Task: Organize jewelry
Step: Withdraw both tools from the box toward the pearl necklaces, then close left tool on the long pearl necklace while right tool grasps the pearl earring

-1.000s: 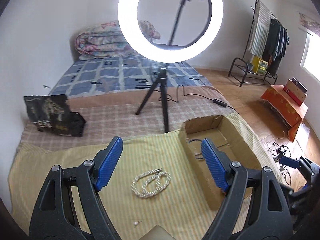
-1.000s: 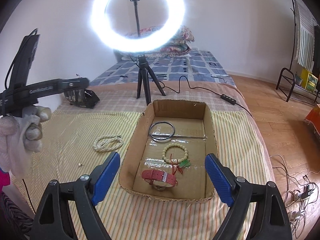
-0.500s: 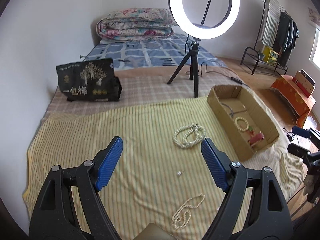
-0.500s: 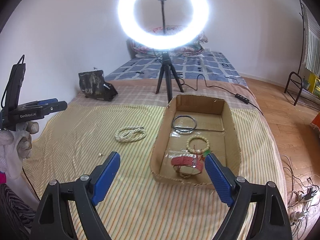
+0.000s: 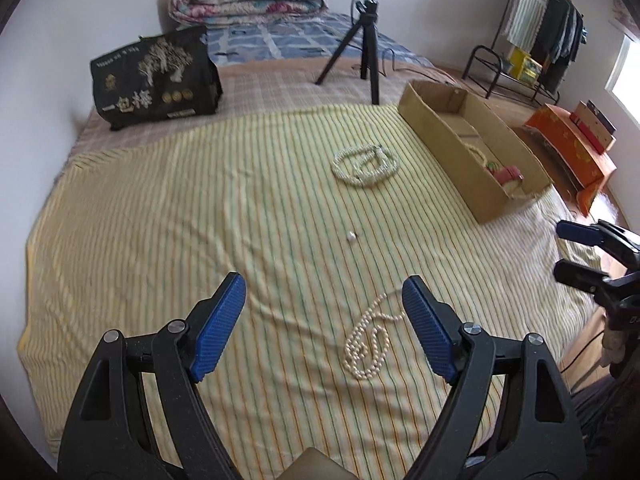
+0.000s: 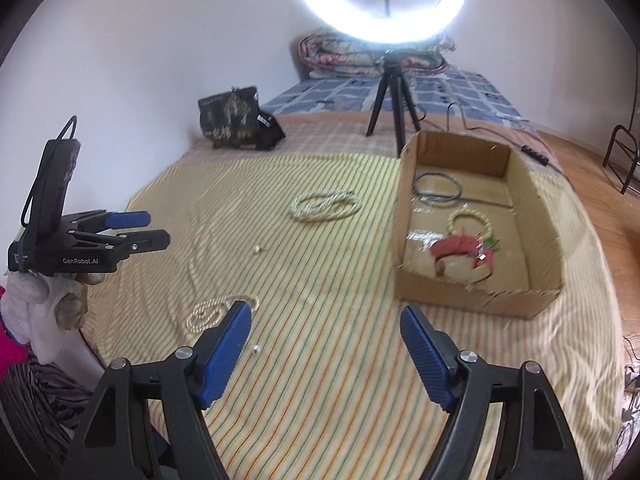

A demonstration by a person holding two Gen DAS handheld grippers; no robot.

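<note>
A cardboard box [image 6: 536, 216] on the yellow striped cloth holds a dark ring [image 6: 437, 186], a bead bracelet [image 6: 469, 222] and a red watch [image 6: 460, 250]; it also shows in the left wrist view [image 5: 448, 136]. A coiled white pearl necklace [image 5: 366, 163] lies left of the box, also in the right wrist view [image 6: 325, 205]. A smaller pearl strand [image 5: 370, 338] lies just ahead of my open, empty left gripper [image 5: 323, 320], also in the right wrist view [image 6: 212, 312]. A small earring [image 5: 351, 235] lies between them. My right gripper [image 6: 325, 340] is open and empty.
A ring light on a tripod [image 5: 366, 36] stands behind the box with a cable trailing right. A black bag [image 5: 154, 80] stands at the back left. A second small stud [image 6: 256, 348] lies near my right gripper. The bed edge drops to wooden floor on the right.
Both grippers have pulled back and lower toward the near edge of the cloth. The left view swung left, bringing the smaller pearl strand between its fingers. Nothing was picked up.
</note>
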